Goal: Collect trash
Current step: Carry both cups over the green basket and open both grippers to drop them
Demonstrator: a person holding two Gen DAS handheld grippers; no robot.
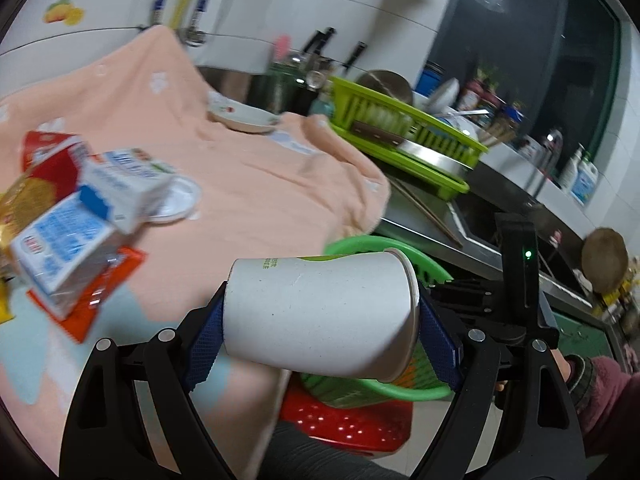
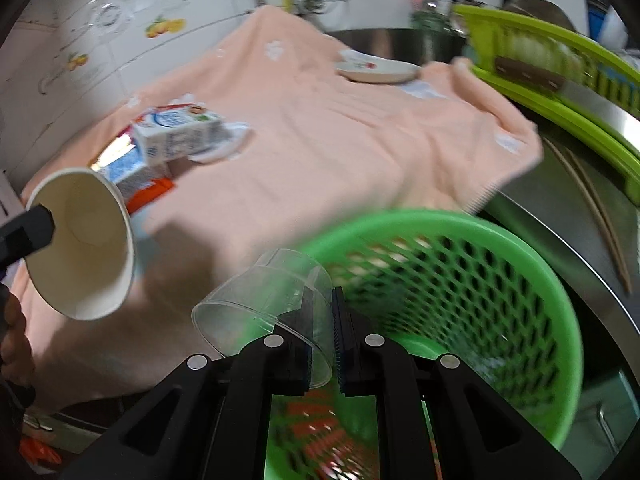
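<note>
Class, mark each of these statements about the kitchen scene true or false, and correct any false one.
1. The left gripper holds a white paper cup on its side. True.
2. The right gripper is empty. False: it pinches the wall of a clear plastic cup.
3. The green basket is mesh-walled. True.
4. The milk cartons lie in the basket. False: they lie on the peach cloth.
5. A plate sits on the cloth's far side. True.
</note>
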